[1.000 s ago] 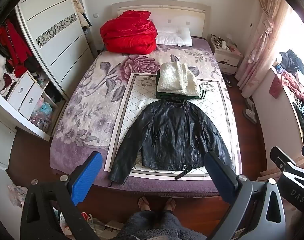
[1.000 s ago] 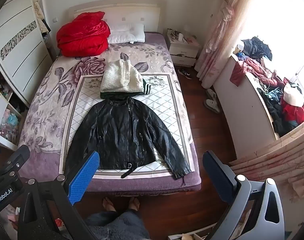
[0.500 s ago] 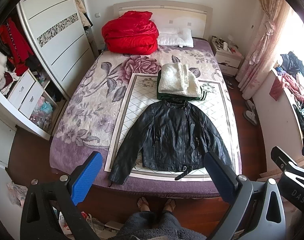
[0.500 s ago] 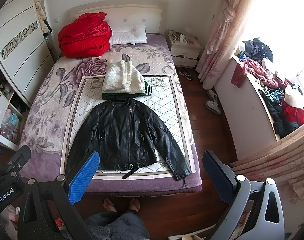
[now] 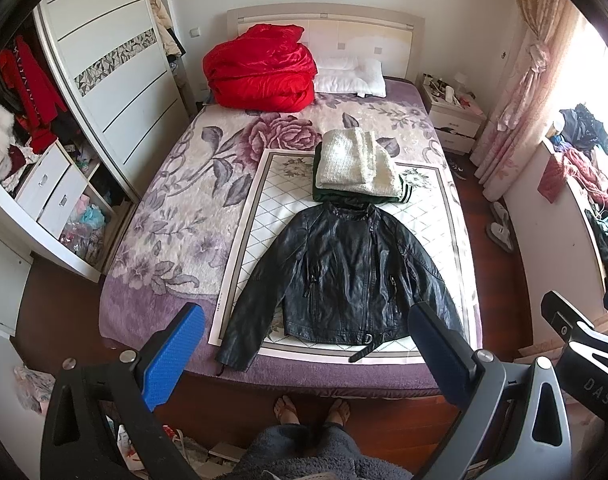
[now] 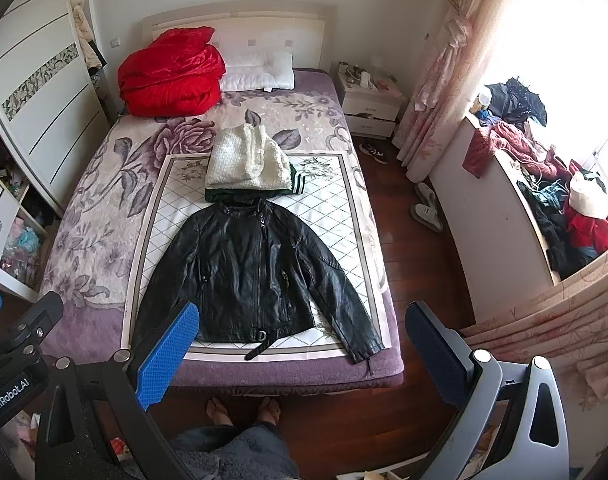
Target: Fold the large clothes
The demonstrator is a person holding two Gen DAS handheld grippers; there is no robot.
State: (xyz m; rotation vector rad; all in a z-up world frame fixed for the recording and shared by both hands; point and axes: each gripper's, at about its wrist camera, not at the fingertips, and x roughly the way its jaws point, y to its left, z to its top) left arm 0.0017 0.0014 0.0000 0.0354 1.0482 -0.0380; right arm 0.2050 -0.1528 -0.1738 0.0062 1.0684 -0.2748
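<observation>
- The black jacket lies flat and face up on the patterned mat at the foot of the bed, collar toward the headboard, hem toward the person, both sleeves spread down and outward.
- Its long axis runs from collar to hem, straight away from both grippers; the sleeves splay to either side of that line.
- The left gripper is held in the air above the foot of the bed, jaws wide apart and holding nothing. In its view the jacket sits ahead, between the two fingers, with the left sleeve cuff just beyond the blue pad.
- The right gripper is likewise wide open and empty, held off to the right over the wooden floor. In its view the jacket lies ahead and to the left, and the right sleeve cuff falls between its fingers.
- Neither gripper touches the cloth; both are well apart from it.
- Judging by this layout, each hand is nearer its own sleeve, so folding the sleeves inward across the chest looks like the natural opening.
- A stack of folded clothes, white knit on top, rests just beyond the collar.
</observation>
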